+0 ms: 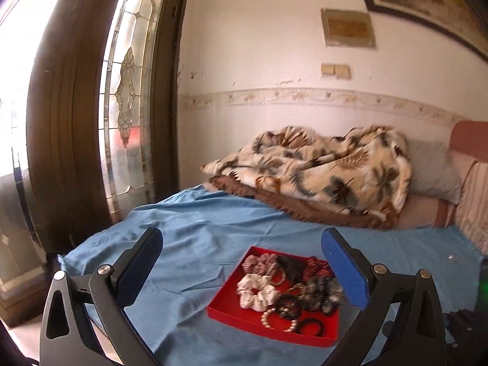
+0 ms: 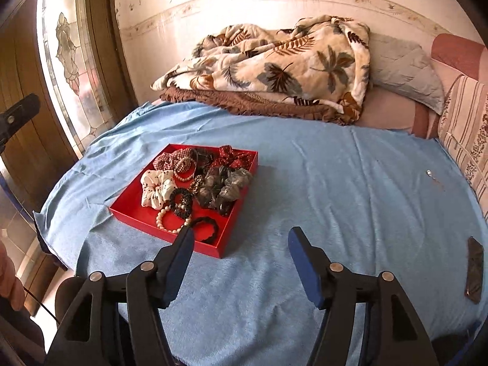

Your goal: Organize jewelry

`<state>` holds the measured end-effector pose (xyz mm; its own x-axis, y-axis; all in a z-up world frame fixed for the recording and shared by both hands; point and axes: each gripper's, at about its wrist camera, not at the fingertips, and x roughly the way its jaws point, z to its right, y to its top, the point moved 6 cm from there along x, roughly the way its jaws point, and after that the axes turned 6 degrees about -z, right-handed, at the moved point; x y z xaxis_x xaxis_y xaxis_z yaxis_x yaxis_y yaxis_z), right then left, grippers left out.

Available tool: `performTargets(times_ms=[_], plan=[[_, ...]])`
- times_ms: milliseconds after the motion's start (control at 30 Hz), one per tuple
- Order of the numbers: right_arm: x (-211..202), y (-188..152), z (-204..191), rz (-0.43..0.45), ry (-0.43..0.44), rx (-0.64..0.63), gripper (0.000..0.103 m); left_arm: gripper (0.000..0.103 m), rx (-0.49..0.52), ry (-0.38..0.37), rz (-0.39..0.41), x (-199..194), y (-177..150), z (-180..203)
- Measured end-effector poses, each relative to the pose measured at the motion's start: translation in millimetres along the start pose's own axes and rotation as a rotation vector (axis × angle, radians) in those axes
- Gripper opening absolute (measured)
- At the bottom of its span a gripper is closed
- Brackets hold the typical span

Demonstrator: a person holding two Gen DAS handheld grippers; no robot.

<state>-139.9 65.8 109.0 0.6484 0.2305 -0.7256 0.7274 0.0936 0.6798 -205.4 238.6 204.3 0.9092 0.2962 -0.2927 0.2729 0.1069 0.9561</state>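
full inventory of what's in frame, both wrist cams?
red tray: 1, red, on blue cloth, left of centre
white scrunchie: 1, white, dark dots, in tray
checked scrunchie: 1, red-white, tray's far corner
grey scrunchie: 1, grey, tray's right side
pearl bracelet: 1, white, tray's near side
black hair tie: 1, black, tray's near corner
blue cloth: 1, covers the bed
leaf blanket: 1, cream-brown, heaped by wall
dark flat object: 1, cloth's right edge
left gripper: fingers open, empty
right gripper: fingers open, empty
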Motion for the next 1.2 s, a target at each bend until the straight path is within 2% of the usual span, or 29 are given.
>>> performTargets(times_ms=[167, 400, 667, 1200], plan=[[-12, -3, 2, 0.026, -0.015, -0.003, 0.071, 0.103, -0.008, -0.041, -0.049, -8, -6, 4], [-22, -7, 7, 0.056, -0.052, -0.002, 0.076, 0.103, 0.027, 0.005, -0.11, -9, -26, 8], [-15, -14, 8, 0.031, -0.07, -0.006, 0.077, 0.103, 0.045, -0.008, -0.236, 4, -56, 12], [0, -19, 8, -0.006, -0.097, -0.01, 0.081, 0.103, 0.055, -0.004, -0.379, 31, -83, 18]])
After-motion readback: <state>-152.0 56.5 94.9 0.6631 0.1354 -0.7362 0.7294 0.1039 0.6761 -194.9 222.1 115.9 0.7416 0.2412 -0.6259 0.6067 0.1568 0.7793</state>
